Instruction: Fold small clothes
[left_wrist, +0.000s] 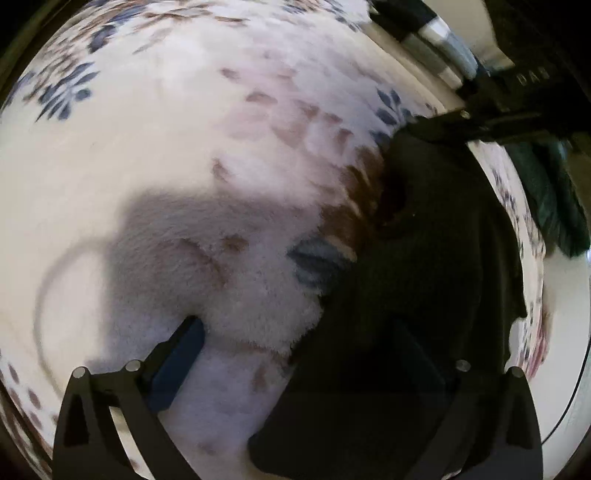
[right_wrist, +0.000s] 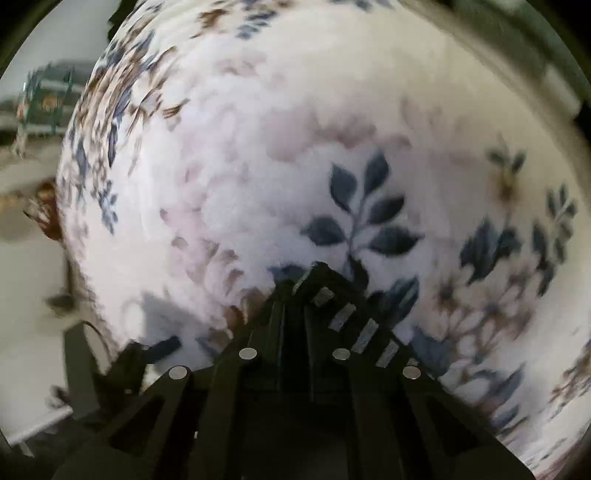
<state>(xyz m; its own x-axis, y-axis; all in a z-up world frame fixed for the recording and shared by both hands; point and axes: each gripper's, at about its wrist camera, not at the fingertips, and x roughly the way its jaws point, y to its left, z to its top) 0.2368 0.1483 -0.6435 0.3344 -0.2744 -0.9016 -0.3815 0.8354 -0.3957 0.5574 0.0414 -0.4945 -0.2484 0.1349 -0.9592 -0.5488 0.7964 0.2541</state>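
Left claw (left_wrist: 295, 369) wide apart, pointing steeply down at a fuzzy white blanket (left_wrist: 166, 147) printed with blue leaves and brown flowers. Left finger (left_wrist: 181, 354) sits over bare blanket, nothing pinched; the right finger is hard to make out against the dark cloth. Black garment (left_wrist: 424, 258) lies flat on the blanket at the right side of the left wrist view, running from mid-frame down under the claw's right half; the edge nearest the camera looks straight, like a fold. Whether the right finger touches the cloth: cannot tell, too dark. Claw's shadow falls on the blanket left of the garment. Right claw (left_wrist: 491, 122) shows in the upper right of that view as a black body reaching in over the garment's far end, tips not clear there. Dark green cloth (left_wrist: 554, 199) lies farther right, past the blanket edge, apart from the black garment. Right wrist view: right claw (right_wrist: 308, 273) fingers together, tips meeting, nothing visible between them, pointing down at the blanket (right_wrist: 258, 166) near a blue leaf sprig (right_wrist: 362, 218). Frame is motion-blurred. Black garment not seen in this view. Left claw (right_wrist: 122, 365) shows at the lower left edge, blurred. Beyond the blanket's left edge a green rack (right_wrist: 44, 99), blurred, contents unclear.
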